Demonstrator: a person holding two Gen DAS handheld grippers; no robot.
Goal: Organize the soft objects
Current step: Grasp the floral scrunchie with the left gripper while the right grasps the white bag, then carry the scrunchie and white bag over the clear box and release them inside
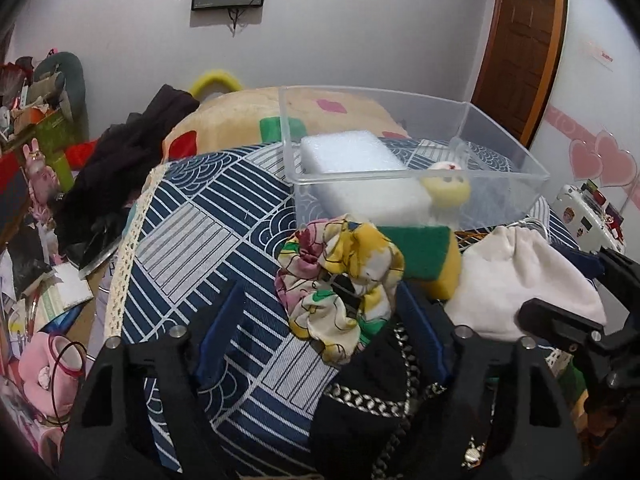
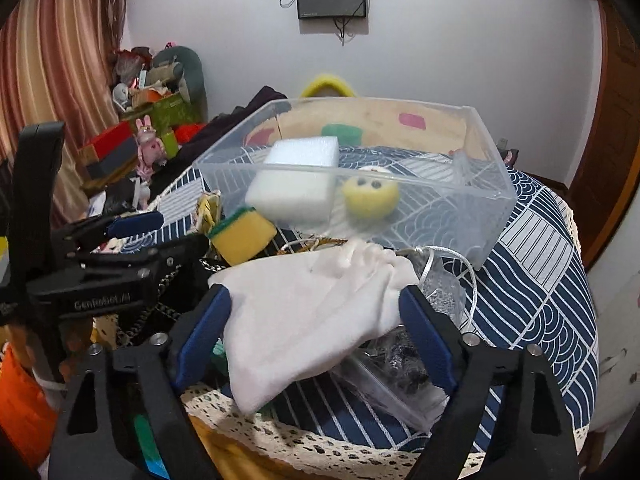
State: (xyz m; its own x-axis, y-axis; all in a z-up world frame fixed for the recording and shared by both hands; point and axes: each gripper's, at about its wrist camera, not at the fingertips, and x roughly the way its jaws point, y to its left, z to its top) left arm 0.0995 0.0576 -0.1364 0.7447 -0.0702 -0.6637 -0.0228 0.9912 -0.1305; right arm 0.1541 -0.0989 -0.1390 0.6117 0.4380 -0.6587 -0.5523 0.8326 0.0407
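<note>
White pouch (image 2: 308, 316) btwn R hand-held gripper (image 2: 314, 320) fingers, apart | L hand-held gripper (image 1: 320, 316) apart, scrunchie (image 1: 340, 284) btwn

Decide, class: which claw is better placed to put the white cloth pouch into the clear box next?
Probably the right claw: its open fingers straddle the white pouch, with the clear box just beyond. The left claw is open around the flowered scrunchie, with the pouch off to its side.

Clear bin (image 2: 492, 196) wall blurs yellow ball (image 2: 370, 198); white pouch (image 2: 316, 320) hides packet beneath.
</note>
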